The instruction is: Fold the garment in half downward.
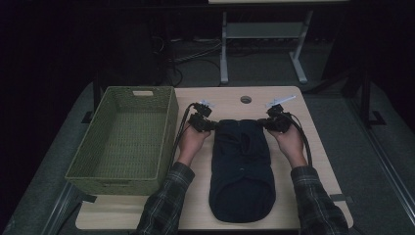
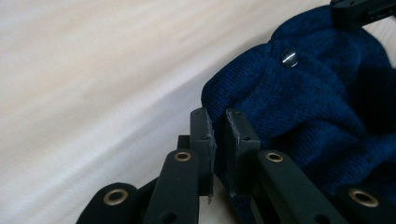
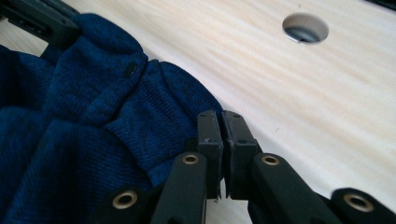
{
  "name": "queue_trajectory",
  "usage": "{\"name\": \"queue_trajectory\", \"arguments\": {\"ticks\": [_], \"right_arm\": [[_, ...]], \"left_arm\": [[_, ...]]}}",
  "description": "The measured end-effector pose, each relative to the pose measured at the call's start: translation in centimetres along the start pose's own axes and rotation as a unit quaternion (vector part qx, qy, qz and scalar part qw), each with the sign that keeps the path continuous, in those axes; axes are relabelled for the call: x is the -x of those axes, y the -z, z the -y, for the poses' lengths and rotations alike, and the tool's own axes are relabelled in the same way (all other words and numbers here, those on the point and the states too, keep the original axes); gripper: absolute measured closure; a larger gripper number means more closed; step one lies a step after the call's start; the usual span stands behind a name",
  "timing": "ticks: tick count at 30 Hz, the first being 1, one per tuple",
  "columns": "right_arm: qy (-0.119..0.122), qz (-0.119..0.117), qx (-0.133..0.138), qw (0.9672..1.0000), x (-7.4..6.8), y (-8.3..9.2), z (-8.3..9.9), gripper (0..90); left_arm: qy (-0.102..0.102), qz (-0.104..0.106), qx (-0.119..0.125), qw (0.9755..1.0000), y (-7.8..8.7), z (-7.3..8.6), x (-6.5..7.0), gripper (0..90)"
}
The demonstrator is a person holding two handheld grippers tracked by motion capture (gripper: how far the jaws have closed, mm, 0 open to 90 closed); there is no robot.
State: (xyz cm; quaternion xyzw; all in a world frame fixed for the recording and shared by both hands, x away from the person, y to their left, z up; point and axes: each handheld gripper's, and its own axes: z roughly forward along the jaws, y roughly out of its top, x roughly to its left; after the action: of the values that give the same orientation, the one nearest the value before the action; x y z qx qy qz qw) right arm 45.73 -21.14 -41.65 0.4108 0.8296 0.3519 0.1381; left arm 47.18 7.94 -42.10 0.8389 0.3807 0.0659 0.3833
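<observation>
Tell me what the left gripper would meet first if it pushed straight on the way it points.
Probably the right gripper: the left gripper, shut on the navy garment, aims across its top edge toward it.

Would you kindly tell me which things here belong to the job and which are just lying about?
In the job:
- blue sweater, far corners pinched
- left gripper
- right gripper
- green basket, perhaps its destination

Lying about:
- hole in the table
- desk frame behind

Plaid flannel sleeves (image 1: 166, 196); black grippers with brass rivets (image 2: 116, 196) and trailing black cables (image 1: 180, 128).
</observation>
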Motion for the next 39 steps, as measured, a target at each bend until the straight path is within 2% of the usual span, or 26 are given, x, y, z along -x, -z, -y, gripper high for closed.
{"name": "queue_trajectory", "arguments": {"ticks": [4,9,11,15,19,23,28,32,39], "right_arm": [[0.015,0.009,0.019,0.9997,-0.1,1.3,-1.5,86.8],[0.025,0.013,0.044,0.9986,-0.4,2.7,-2.9,86.8],[0.027,0.017,0.059,0.9977,-0.6,3.4,-3.3,86.8],[0.036,0.019,0.070,0.9967,-0.8,4.5,-4.1,86.8],[0.051,0.028,0.090,0.9943,-1.1,5.8,-4.5,86.7],[0.057,0.026,0.090,0.9940,-1.4,6.3,-3.9,86.7],[0.065,0.017,0.096,0.9931,-1.9,6.5,-2.3,86.5],[0.075,0.011,0.095,0.9926,-2.7,6.7,-1.2,86.5],[0.085,0.010,0.093,0.9920,-3.7,7.1,-0.2,86.4]], "left_arm": [[-0.006,-0.016,0.027,0.9995,1.4,-0.9,0.4,82.8],[-0.014,-0.029,0.047,0.9984,2.9,-2.1,0.6,82.8],[-0.017,-0.036,0.058,0.9975,3.5,-2.6,0.7,82.8],[-0.033,-0.053,0.069,0.9956,4.4,-3.8,1.2,82.7],[-0.043,-0.053,0.081,0.9944,5.2,-4.5,1.7,82.7],[-0.060,-0.052,0.085,0.9932,5.4,-4.1,2.6,82.6],[-0.072,-0.036,0.083,0.9933,5.7,-2.8,3.1,82.5],[-0.085,-0.035,0.076,0.9929,5.9,-2.1,3.5,82.5],[-0.096,-0.035,0.073,0.9920,6.3,-1.1,4.3,82.3]]}}
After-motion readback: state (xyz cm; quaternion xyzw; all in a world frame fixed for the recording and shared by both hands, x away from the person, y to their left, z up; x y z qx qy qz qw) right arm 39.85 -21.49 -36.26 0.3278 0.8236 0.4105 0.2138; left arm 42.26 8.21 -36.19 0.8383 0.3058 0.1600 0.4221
